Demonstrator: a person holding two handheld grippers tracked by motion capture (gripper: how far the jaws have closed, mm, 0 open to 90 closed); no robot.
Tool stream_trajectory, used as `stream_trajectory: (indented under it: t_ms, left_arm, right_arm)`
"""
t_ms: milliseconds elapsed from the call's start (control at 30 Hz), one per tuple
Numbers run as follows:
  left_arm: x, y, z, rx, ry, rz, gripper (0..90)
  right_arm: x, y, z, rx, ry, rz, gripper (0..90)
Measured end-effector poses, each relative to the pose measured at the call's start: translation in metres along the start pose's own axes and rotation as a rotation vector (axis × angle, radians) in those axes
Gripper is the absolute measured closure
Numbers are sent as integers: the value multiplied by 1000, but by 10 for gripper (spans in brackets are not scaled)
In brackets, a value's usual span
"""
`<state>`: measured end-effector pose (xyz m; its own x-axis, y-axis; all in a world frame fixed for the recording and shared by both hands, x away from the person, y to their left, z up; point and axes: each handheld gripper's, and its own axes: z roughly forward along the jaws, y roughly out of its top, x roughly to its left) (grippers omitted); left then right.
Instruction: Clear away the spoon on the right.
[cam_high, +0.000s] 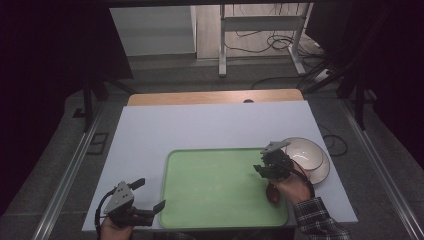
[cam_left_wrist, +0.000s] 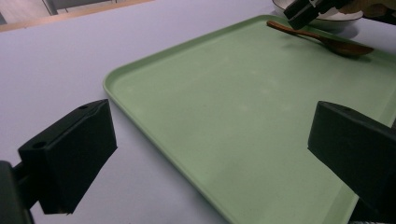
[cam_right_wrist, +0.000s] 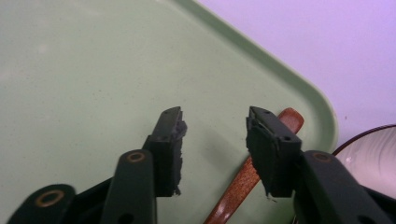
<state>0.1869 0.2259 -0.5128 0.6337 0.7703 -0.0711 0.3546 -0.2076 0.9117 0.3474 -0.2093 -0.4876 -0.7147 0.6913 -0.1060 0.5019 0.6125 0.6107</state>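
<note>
A brown wooden spoon (cam_high: 273, 194) lies flat on the pale green tray (cam_high: 215, 185), near the tray's right rim. My right gripper (cam_high: 260, 162) hovers just over the spoon's handle (cam_right_wrist: 243, 179). Its jaws (cam_right_wrist: 212, 119) are open, and the handle runs below and beside the right one without the pads touching it. My left gripper (cam_high: 151, 193) rests at the table's near left corner, just left of the tray. It stands wide open (cam_left_wrist: 210, 135) with nothing in it, and looks across the tray to the spoon (cam_left_wrist: 322, 39) and the right gripper (cam_left_wrist: 303, 11).
A white bowl (cam_high: 307, 152) stands on the white tabletop just right of the tray, close behind the right gripper. A wooden strip (cam_high: 215, 97) runs along the table's far edge. Beyond it are metal frame legs (cam_high: 222, 45) and floor cables.
</note>
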Motion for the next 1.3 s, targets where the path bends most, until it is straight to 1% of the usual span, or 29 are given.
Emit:
stream_trajectory:
  t_ms: [167, 233, 267, 333, 367, 433, 500, 567, 633, 700, 733, 800, 833, 900, 933, 967, 1200, 1300]
  left_arm:
    - [0, 0, 0, 0, 0, 0, 9]
    - [0, 0, 0, -1, 0, 0, 9]
    - [0, 0, 0, -1, 0, 0, 9]
    - [0, 0, 0, 0, 0, 1, 9]
    - [0, 0, 0, 0, 0, 2, 9]
    - [0, 0, 0, 1, 0, 2, 9]
    - [0, 0, 0, 1, 0, 2, 9]
    - [0, 0, 0, 1, 0, 2, 9]
    - [0, 0, 0, 1, -2, 1, 9]
    - [0, 0, 0, 1, -1, 2, 9]
    - [0, 0, 0, 1, -1, 2, 9]
    - [0, 0, 0, 1, -1, 3, 9]
    - [0, 0, 0, 0, 0, 3, 9]
    - [0, 0, -1, 0, 0, 3, 9]
    - [0, 0, -1, 0, 0, 3, 9]
    - [0, 0, -1, 0, 0, 3, 9]
    - [0, 0, -1, 0, 1, 3, 9]
    - [0, 0, -1, 0, 1, 3, 9]
  right_arm:
    - [2, 0, -2, -16, 2, 0, 471]
    - [2, 0, -3, -19, 2, 1, 458]
    - [2, -1, -4, -29, 3, 7, 425]
    - [2, -1, -5, -32, 4, 9, 416]
    - [2, -2, -7, -42, 6, 16, 389]
    - [2, -4, -9, -51, 0, 17, 364]
    - [1, -6, -11, -62, 2, 29, 339]
    - [1, -7, -12, -64, 0, 31, 325]
    - [0, -9, -14, -61, -2, 29, 283]
    - [0, -10, -15, -65, -3, 32, 269]
    - [0, -11, -16, -67, -9, 30, 237]
    - [0, -11, -17, -68, -7, 31, 227]
    - [1, -13, -19, -77, -8, 40, 193]
    - [1, -14, -21, -85, -1, 45, 164]
    - [1, -14, -21, -85, -1, 45, 164]
    - [1, -15, -23, -92, 3, 46, 140]
    - [3, -19, -31, -124, 33, 54, 114]
    - [4, -22, -34, -134, 37, 47, 110]
